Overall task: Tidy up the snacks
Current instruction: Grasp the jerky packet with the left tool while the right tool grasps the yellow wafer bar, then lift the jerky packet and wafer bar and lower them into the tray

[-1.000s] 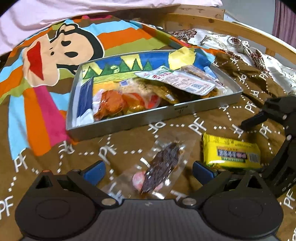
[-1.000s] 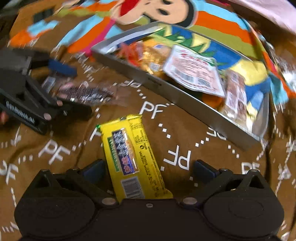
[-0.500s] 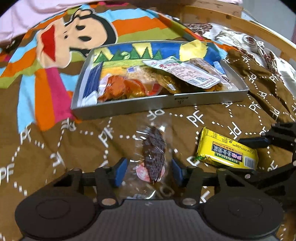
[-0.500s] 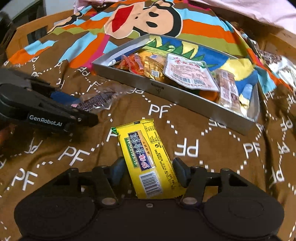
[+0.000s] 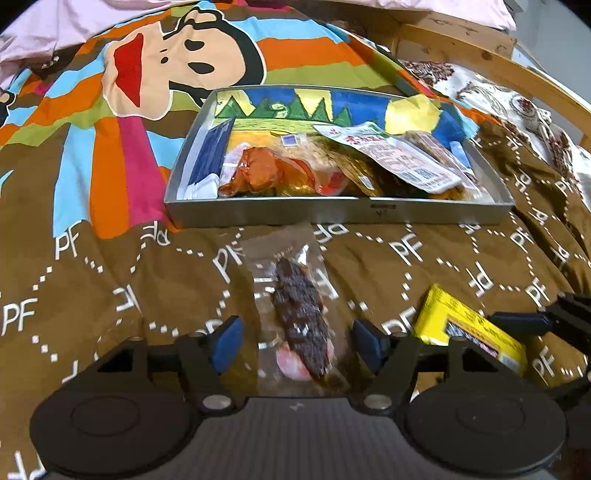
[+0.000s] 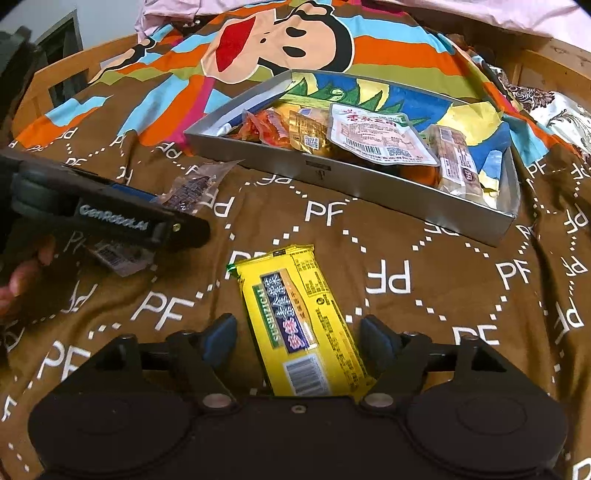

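A clear packet with a dark meat snack [image 5: 299,306] lies on the brown bedspread between the fingers of my left gripper [image 5: 297,341]. Its jaws are opening and the blue pads stand clear of the wrapper. A yellow snack packet [image 6: 303,321] lies lengthwise between the fingers of my right gripper [image 6: 299,338], whose jaws are opening too, with no pad pressing on it. Just beyond both stands a grey metal tray [image 5: 332,214] holding several snack packets. The yellow packet [image 5: 465,325] also shows in the left wrist view, and the dark snack [image 6: 188,190] in the right wrist view.
The bedspread bears a cartoon monkey print [image 5: 177,62] behind the tray [image 6: 351,181]. A wooden bed frame [image 5: 498,62] and a floral cloth [image 5: 509,99] lie to the far right, pink bedding [image 6: 480,14] at the back. A hand [image 6: 18,284] holds the left gripper [image 6: 162,210].
Both grippers' jaws narrowed around their packets half a second ago and now stand wider again. The dark snack packet went from slanted to nearly straight between the left fingers.
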Demonstrator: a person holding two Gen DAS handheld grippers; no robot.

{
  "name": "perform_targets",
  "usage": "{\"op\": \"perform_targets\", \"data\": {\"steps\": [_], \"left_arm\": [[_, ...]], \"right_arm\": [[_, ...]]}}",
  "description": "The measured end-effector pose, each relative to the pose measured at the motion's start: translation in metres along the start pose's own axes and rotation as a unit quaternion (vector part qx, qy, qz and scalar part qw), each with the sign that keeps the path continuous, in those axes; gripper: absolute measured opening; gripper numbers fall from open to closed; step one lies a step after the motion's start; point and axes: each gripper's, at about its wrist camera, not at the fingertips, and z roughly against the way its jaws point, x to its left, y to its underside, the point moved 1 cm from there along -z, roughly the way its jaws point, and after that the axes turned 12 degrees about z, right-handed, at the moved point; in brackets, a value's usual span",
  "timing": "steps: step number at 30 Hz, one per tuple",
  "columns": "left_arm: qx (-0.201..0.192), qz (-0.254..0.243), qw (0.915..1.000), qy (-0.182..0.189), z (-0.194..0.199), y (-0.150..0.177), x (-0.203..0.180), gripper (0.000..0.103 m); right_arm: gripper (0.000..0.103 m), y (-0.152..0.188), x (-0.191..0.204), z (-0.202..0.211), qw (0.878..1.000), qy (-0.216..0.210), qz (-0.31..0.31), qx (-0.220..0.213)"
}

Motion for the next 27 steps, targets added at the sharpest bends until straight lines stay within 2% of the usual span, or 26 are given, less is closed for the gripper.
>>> {"op": "perform_targets", "data": {"steps": [4, 7, 9, 12, 17, 21, 27], "left_arm": [[-0.008, 0.015, 0.9999, -0.003, -0.009, -0.004, 0.004, 0.071], [-0.009, 0.010, 0.9999, -0.010, -0.010, -0.004, 0.002, 0.064], [-0.010, 0.001, 0.9999, -0.013, -0.009, -0.003, -0.002, 0.057], [-0.013, -0.011, 0.9996, -0.022, -0.005, 0.001, -0.008, 0.051], [-0.017, -0.014, 0.9994, -0.028, 0.004, 0.007, -0.012, 0.050], [-0.020, -0.038, 0.9986, -0.033, 0.016, 0.016, -0.021, 0.049], [-0.013, -0.044, 0.9988, -0.018, 0.039, 0.030, -0.032, 0.049]], "right_arm": [[0.078, -0.002, 0.001, -0.004, 1.000, 0.011, -0.009, -0.002], [0.068, -0.003, 0.003, -0.003, 1.000, 0.017, -0.009, -0.004], [0.063, -0.003, 0.004, -0.001, 1.000, 0.019, -0.010, -0.006], [0.060, 0.000, 0.008, 0.002, 1.000, 0.026, -0.009, -0.010], [0.058, 0.007, 0.013, 0.012, 0.999, 0.031, -0.015, -0.020], [0.057, 0.015, 0.016, 0.024, 0.998, 0.027, -0.034, -0.037], [0.055, 0.026, 0.028, 0.040, 0.997, 0.032, -0.039, -0.049]]}}
